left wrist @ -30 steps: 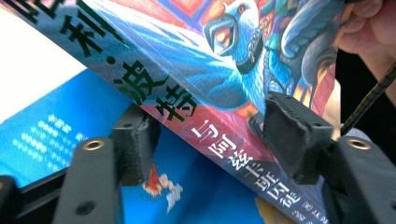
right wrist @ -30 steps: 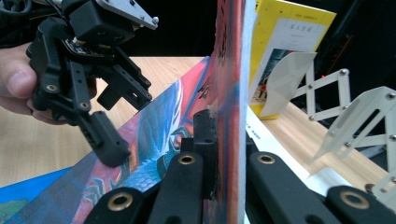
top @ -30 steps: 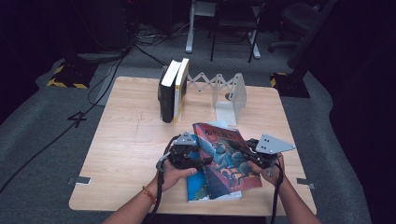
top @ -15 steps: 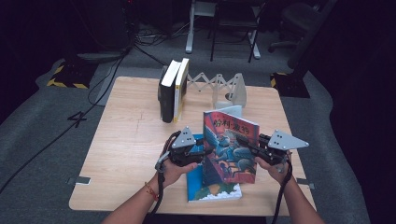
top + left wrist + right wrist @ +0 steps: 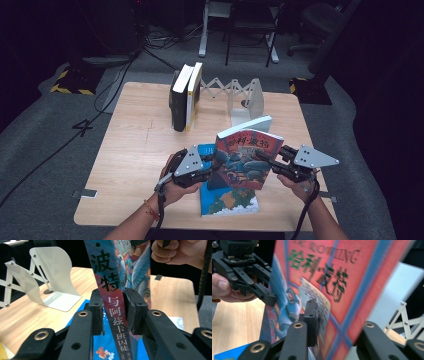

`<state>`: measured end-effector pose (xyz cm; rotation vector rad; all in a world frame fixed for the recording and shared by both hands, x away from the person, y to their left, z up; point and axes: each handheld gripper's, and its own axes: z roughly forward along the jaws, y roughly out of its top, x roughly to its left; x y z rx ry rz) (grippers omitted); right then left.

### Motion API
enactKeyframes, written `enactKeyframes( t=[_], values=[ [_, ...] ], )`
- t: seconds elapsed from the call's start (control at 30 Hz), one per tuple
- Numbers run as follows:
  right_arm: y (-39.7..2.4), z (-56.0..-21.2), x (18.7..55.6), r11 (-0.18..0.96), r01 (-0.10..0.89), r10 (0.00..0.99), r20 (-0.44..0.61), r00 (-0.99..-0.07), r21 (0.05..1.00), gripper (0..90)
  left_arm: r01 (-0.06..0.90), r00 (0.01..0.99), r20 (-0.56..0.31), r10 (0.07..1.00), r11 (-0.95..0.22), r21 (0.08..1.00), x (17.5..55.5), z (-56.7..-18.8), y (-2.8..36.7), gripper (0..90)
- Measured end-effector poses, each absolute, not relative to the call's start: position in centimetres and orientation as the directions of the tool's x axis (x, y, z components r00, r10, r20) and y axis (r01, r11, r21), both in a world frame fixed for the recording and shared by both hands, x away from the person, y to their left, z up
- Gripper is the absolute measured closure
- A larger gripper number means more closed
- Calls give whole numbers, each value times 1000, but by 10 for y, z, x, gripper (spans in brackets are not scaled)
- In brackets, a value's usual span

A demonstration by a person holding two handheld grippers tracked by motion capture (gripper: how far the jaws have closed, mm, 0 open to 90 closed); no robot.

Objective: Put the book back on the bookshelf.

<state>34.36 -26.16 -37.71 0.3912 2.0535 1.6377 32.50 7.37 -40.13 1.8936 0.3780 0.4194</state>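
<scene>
A red and blue paperback (image 5: 245, 160) stands upright above the table between both grippers. My left gripper (image 5: 212, 170) holds its spine; in the left gripper view the pads (image 5: 98, 312) press the spine of the paperback (image 5: 112, 280) from both sides, the jaws having just been closing. My right gripper (image 5: 262, 160) is at the book's right edge. Its jaws have just been opening, and in the right gripper view (image 5: 339, 322) the cover (image 5: 324, 270) slants loosely between them. A blue book (image 5: 227, 200) lies flat underneath.
Two upright books (image 5: 185, 97) lean at the left end of a white expanding bookend rack (image 5: 250, 100) at the back of the wooden table (image 5: 135, 150). Bare wood lies to the left and right of the hands. Chairs and cables stand on the floor behind.
The paperback has swung from lying tilted over the blue book to standing upright, and both hands rose with it. The left jaws closed onto the spine.
</scene>
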Motion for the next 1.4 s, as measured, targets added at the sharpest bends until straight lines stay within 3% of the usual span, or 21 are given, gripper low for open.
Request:
enactKeyframes(
  t=[0.17, 0.27, 0.37, 0.53, 0.77, 1.4],
  values=[
    [-272, -381, 339, 239, -41, 564, -173, -807, 970, 574, 50, 896, 108, 431, -339, 940, 318, -403, 76, 715],
    [-282, -389, 344, 230, 50, 621, -107, -777, 972, 480, 39, 902, 115, 417, -343, 938, 312, -403, 75, 725],
    [-285, -396, 349, 235, 112, 605, -55, -794, 966, 423, 39, 904, 110, 414, -336, 941, 310, -404, 75, 730],
    [-275, -408, 353, 278, 134, 567, -50, -822, 951, 360, 42, 906, 97, 412, -314, 949, 306, -406, 75, 737],
    [-256, -417, 350, 356, 115, 516, -93, -852, 927, 317, 21, 903, 120, 413, -321, 947, 298, -407, 71, 735],
    [-257, -415, 346, 345, 97, 515, -102, -851, 934, 346, 46, 910, 90, 404, -314, 948, 313, -396, 45, 611]
  ],
)
